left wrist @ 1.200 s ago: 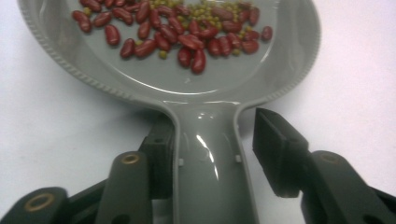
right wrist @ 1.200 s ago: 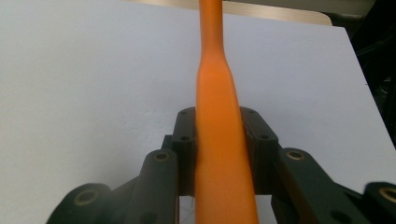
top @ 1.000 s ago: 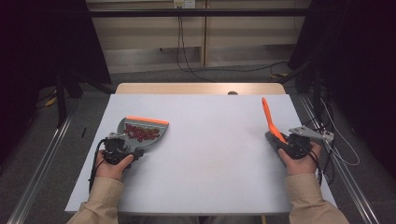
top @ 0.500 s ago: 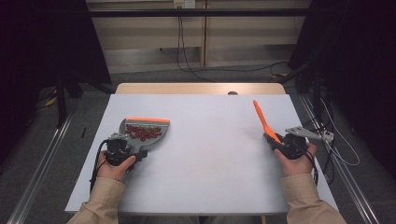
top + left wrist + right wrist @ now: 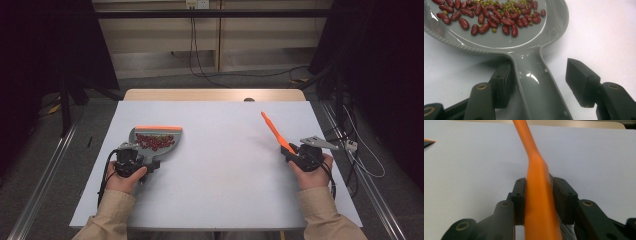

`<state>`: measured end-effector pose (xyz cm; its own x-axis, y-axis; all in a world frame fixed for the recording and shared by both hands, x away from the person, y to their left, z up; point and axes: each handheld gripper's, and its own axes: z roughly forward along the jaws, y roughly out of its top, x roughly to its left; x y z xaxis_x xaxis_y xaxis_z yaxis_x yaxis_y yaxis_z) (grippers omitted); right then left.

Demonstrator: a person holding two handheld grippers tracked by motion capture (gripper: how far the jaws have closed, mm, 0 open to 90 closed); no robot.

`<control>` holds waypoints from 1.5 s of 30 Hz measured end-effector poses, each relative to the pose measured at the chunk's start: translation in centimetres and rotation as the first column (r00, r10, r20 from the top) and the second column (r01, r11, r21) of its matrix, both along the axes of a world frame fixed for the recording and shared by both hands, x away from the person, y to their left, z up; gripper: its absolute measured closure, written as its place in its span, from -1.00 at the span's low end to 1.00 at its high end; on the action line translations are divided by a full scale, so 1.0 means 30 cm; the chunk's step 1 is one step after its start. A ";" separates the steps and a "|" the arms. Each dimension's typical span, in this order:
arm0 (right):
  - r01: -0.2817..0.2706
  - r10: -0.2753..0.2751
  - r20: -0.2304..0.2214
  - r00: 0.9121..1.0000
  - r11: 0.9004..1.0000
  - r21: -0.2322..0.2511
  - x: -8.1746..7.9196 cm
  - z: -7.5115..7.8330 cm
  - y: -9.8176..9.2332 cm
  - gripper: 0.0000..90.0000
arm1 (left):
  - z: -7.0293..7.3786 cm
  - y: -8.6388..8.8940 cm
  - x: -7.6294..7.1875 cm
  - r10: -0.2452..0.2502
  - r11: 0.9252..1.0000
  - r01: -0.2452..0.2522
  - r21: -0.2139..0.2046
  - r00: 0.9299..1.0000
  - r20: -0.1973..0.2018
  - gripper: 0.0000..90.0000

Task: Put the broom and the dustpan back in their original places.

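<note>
White table (image 5: 225, 200), dark room behind. Probably the setting-down step: dustpan (image 5: 499, 42) of beans (image 5: 491, 21) resting at left, left gripper (image 5: 541, 80) spread loosely around its handle, one pad touching. Right gripper (image 5: 540, 200) just easing open, brush (image 5: 536, 190) still lightly pinched between. Next: widen, withdraw without nudging. Since earlier: brush tipped lower, leftward.

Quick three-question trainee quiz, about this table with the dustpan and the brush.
1. True or false: the grey plastic dustpan with the orange lip is empty.
2. The left gripper has its jaws: A) clamped on the dustpan's handle; B) open, astride the handle; C) away from the dustpan.
3. In the high view, on which side of the white table is the orange plastic brush?
Key: 1 false, it holds red beans; 2 B; 3 right.
</note>
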<state>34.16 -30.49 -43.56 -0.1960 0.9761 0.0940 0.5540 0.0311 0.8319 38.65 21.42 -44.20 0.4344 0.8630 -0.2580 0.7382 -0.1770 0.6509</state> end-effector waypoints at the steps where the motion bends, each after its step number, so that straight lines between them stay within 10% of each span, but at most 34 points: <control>1: -0.002 0.002 -0.003 1.000 1.000 0.002 0.001 -0.001 0.004 0.42 | 0.000 0.001 0.000 -0.004 1.000 0.004 0.002 1.000 0.001 -0.09; 11: -0.026 0.026 -0.013 1.000 1.000 0.002 0.018 -0.024 0.061 0.30 | 0.002 -0.007 -0.008 -0.029 1.000 0.029 -0.009 1.000 0.006 -0.14; 14: -0.059 0.061 -0.013 0.998 0.995 0.082 0.016 -0.024 0.083 0.36 | 0.008 -0.013 -0.017 -0.028 0.999 0.028 -0.028 0.999 0.017 -0.16; 31: -0.131 0.126 0.042 0.991 0.979 0.158 -0.010 -0.011 0.077 -0.02 | 0.025 -0.001 -0.040 -0.052 0.997 0.057 -0.056 0.995 0.089 -0.49; 45: -0.203 0.197 0.059 0.979 0.969 0.137 -0.020 -0.010 0.092 -0.29 | 0.049 0.002 -0.049 -0.142 0.980 0.168 -0.106 0.966 0.216 -0.80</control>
